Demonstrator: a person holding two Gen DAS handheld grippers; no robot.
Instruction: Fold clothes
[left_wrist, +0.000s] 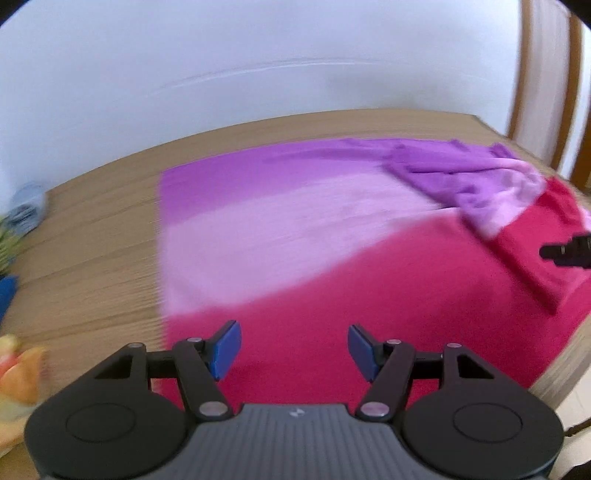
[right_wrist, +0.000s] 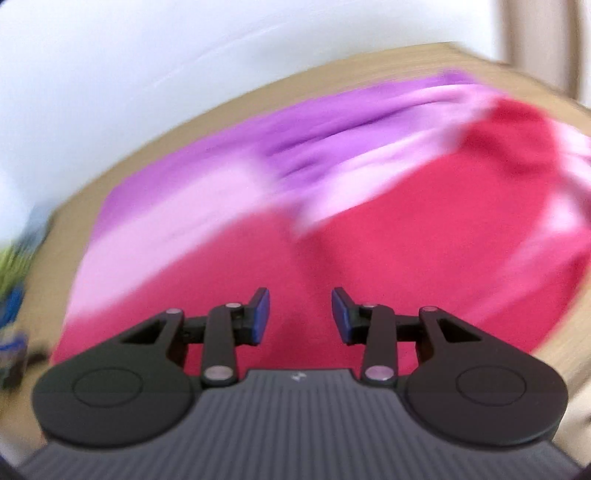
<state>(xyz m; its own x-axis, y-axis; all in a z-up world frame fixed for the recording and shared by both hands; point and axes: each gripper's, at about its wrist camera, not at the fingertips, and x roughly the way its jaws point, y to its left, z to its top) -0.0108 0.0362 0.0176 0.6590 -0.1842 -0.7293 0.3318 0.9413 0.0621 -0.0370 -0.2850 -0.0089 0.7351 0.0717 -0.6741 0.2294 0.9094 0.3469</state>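
A colour-blocked garment (left_wrist: 295, 229) in purple, pale pink and magenta lies spread on the wooden table (left_wrist: 92, 240). Its right part is folded over into a rumpled purple and pink sleeve (left_wrist: 480, 177). My left gripper (left_wrist: 293, 332) hovers open over the magenta near edge with nothing between its blue pads. A black tip of the other gripper (left_wrist: 569, 251) shows at the right edge, over the magenta fold. In the blurred right wrist view, my right gripper (right_wrist: 300, 299) is open above the magenta cloth (right_wrist: 406, 221), also with nothing between its pads.
Small items sit at the table's left end: a pale blue object (left_wrist: 26, 210), a blue one (left_wrist: 7, 295) and a yellow-orange one (left_wrist: 18, 369). A white wall (left_wrist: 221, 74) rises behind the table. Wooden posts (left_wrist: 576, 92) stand at the far right.
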